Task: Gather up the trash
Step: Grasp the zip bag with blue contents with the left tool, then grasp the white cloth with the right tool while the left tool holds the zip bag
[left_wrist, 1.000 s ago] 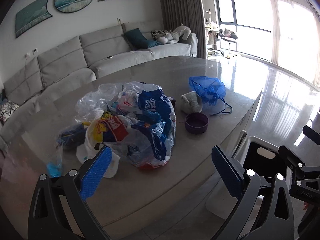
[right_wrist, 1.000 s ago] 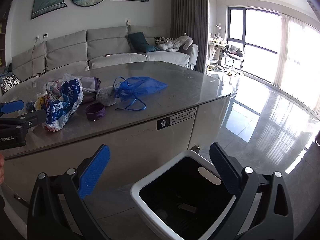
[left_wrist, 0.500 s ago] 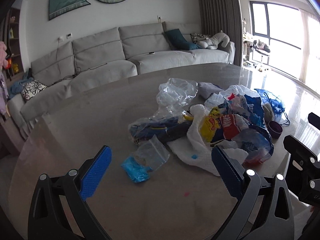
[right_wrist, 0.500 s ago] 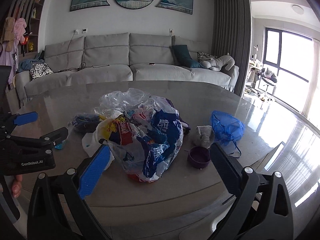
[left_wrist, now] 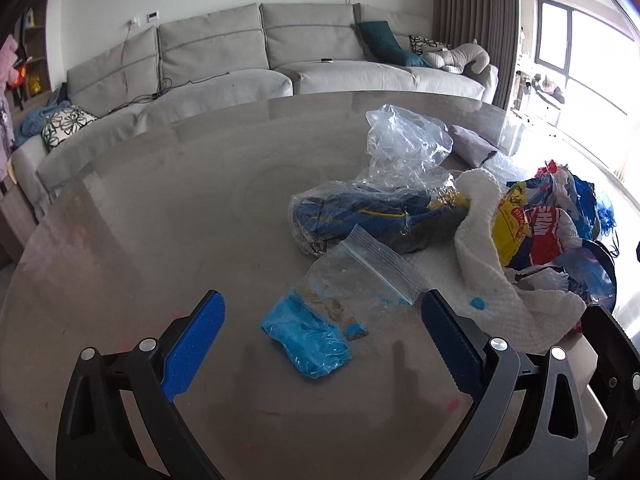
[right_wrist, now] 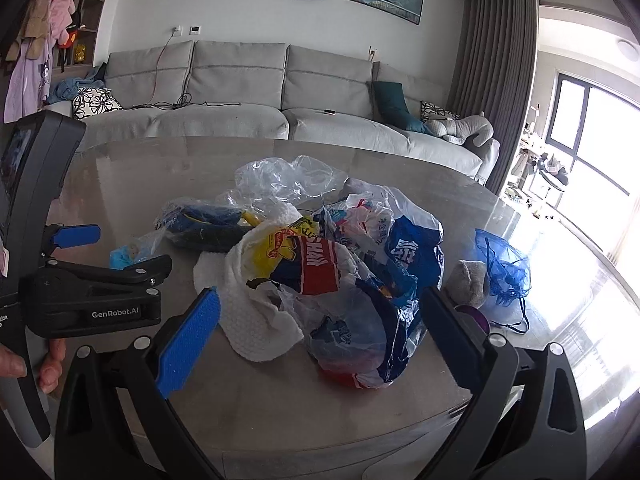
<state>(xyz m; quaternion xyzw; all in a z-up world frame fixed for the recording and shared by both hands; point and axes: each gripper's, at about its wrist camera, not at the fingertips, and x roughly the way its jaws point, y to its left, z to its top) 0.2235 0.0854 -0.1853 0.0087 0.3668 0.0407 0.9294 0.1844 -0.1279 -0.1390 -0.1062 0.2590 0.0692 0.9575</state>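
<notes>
A second ago the left gripper (left_wrist: 322,322) looked over the printed plastic bags (left_wrist: 552,216) from the table's right end, with the trash bin in view beside it; it has since swung left and now hangs over the zip bag (left_wrist: 352,280) of blue crumbs, its jaws closing with the bag between them, untouched. The right gripper (right_wrist: 320,316) pointed into the bin a second ago; it has come round to face the table (right_wrist: 160,168), wide open before the bag pile (right_wrist: 340,264), and the bin has left its view.
</notes>
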